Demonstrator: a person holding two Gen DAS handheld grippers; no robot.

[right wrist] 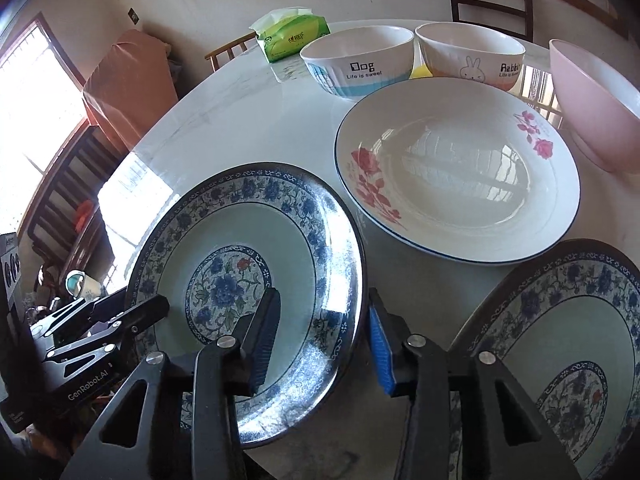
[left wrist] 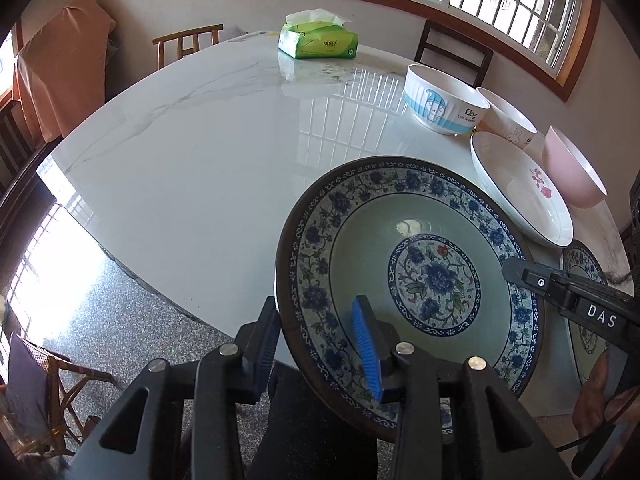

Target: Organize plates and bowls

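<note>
Blue plate (left wrist: 408, 276) sits tilted at the tabletop's near edge, both grippers clamped on its rim: left gripper (left wrist: 320, 344) on the near-left rim, right gripper (right wrist: 320, 336) on the opposite rim. Second blue plate (right wrist: 560, 360) lies beside it at the near edge. Rose plate (right wrist: 460, 168) sits just behind; dog bowl (right wrist: 356, 60), rabbit bowl (right wrist: 472, 56), pink bowl (right wrist: 592, 104) farther in. Tissue pack (left wrist: 318, 36) lies at the far edge.

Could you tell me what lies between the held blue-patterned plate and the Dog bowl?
Only bare table top: the right wrist view shows nothing between that plate and the Dog bowl.
</note>
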